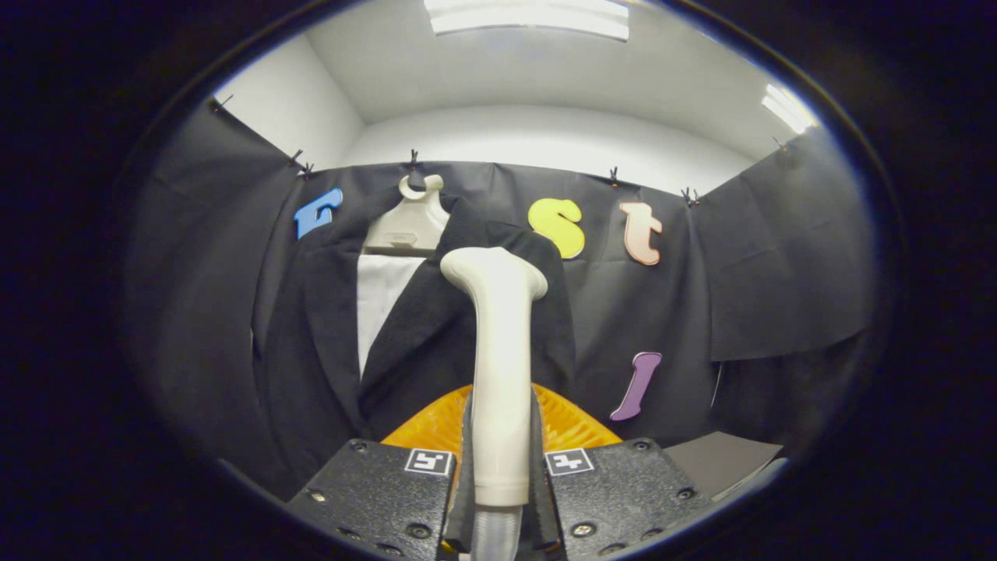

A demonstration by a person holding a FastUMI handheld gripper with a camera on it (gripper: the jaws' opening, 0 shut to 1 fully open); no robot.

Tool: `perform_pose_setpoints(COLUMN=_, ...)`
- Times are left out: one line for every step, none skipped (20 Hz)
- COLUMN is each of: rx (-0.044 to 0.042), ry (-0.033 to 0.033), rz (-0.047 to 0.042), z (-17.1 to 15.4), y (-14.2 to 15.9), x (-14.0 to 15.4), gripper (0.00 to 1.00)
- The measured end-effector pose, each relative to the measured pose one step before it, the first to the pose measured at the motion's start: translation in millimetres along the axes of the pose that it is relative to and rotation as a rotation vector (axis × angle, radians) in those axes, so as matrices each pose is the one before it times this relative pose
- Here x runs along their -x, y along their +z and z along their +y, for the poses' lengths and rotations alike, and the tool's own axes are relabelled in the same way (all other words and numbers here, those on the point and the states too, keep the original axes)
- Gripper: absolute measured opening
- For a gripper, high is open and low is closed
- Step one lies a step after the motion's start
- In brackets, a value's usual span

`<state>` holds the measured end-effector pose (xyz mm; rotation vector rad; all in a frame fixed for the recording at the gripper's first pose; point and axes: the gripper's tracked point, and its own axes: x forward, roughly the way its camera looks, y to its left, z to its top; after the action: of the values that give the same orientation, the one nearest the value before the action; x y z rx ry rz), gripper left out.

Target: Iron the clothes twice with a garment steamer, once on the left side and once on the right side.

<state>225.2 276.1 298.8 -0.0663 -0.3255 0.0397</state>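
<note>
no readable text, square coded markers [428,461] on gripper [498,467]

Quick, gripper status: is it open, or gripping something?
Gripper: shut on the garment steamer, both fingers pressing its handle; head up against the dark jacket.

My gripper [500,460] appears as two flat, angular blocks [382,487] with a matte, finely textured surface, one on either side of a narrow central gap. Each block carries a small square marker [429,461] near its inner top corner, printed with a blocky black-and-white pattern inside a pale border. Round screw heads [418,531] dot the block faces: several near the outer corners and along the lower edges, some shiny metal, some dark. Thin upright finger plates [466,467] line the gap's inner sides, running up from the blocks.
</note>
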Motion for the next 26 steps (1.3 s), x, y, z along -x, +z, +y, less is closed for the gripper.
perform_pose_setpoints(rx=0.00922, ry=0.00448, rz=0.00672, z=1.02, y=-4.95, x=4.58, gripper=0.3)
perform_pose_setpoints(rx=0.00786, ry=0.00432, rz=0.00631, z=0.46, y=-5.49, x=3.97, gripper=0.3)
perform_pose_setpoints(rx=0.00961, ry=0.00135, rz=0.0101, z=0.46, y=-5.65, x=3.46, gripper=0.3)
perform_pose_setpoints(rx=0.00723, ry=-0.00172, rz=0.00857, z=0.37, y=-5.72, x=2.02, gripper=0.3)
perform_pose_setpoints(rx=0.0074, ry=-0.00371, rz=0.00982, z=-0.07, y=-5.39, x=3.3, gripper=0.3)
perform_pose_setpoints(rx=0.00459, ry=-0.00265, rz=0.00898, z=-0.6, y=-5.53, x=3.49, gripper=0.3)
perform_pose_setpoints(rx=0.00335, ry=-0.0002, rz=0.00918, z=0.05, y=-4.88, x=2.63, gripper=0.3)
perform_pose_setpoints(rx=0.00299, ry=0.00077, rz=0.00996, z=0.0, y=-4.87, x=2.08, gripper=0.3)
perform_pose_setpoints(rx=0.0031, ry=0.0009, rz=0.00872, z=0.35, y=-4.42, x=2.39, gripper=0.3)
perform_pose_setpoints(rx=0.00344, ry=-0.00189, rz=0.00816, z=-0.1, y=-4.38, x=2.58, gripper=0.3)
perform_pose_setpoints(rx=0.00503, ry=-0.00289, rz=0.00819, z=-0.78, y=-4.18, x=1.78, gripper=0.3)
perform_pose_setpoints(rx=0.00295, ry=-0.00162, rz=0.00847, z=0.0, y=-4.84, x=2.0, gripper=0.3)
perform_pose_setpoints(rx=0.00476, ry=-0.00052, rz=0.01032, z=1.01, y=-4.9, x=2.58, gripper=0.3)
perform_pose_setpoints(rx=0.00207, ry=0.00144, rz=0.01013, z=0.51, y=-5.73, x=2.3, gripper=0.3)
perform_pose_setpoints(rx=0.00601, ry=0.00136, rz=0.01366, z=0.5, y=-6.92, x=1.8, gripper=0.3)
perform_pose_setpoints(rx=0.00304, ry=0.00083, rz=0.01105, z=-0.17, y=-6.55, x=2.32, gripper=0.3)
perform_pose_setpoints(rx=0.0016, ry=-0.00019, rz=0.01317, z=0.0, y=-6.93, x=2.89, gripper=0.3)
perform_pose_setpoints(rx=0.00043, ry=-0.00032, rz=0.01158, z=0.13, y=-5.67, x=1.19, gripper=0.3)
perform_pose_setpoints(rx=0.00029, ry=-0.00009, rz=0.01478, z=0.88, y=-7.15, x=3.09, gripper=0.3)
perform_pose_setpoints(rx=-0.00042, ry=0.00209, rz=0.01127, z=0.59, y=-5.72, x=2.08, gripper=0.3)
perform_pose_setpoints(rx=0.00382, ry=0.00308, rz=0.01385, z=0.84, y=-7.83, x=2.36, gripper=0.3)
perform_pose_setpoints(rx=0.00374, ry=0.00305, rz=0.0101, z=0.43, y=-6.93, x=1.41, gripper=0.3)
perform_pose_setpoints(rx=0.00497, ry=0.00203, rz=0.01172, z=1.12, y=-7.59, x=2.51, gripper=0.3)
perform_pose_setpoints(rx=0.00318, ry=0.00302, rz=0.01252, z=0.65, y=-7.78, x=1.9, gripper=0.3)
perform_pose_setpoints(rx=0.00407, ry=0.00241, rz=0.01396, z=1.26, y=-7.56, x=1.91, gripper=0.3)
perform_pose_setpoints(rx=0.00356, ry=0.00246, rz=0.00994, z=0.62, y=-5.49, x=0.67, gripper=0.3)
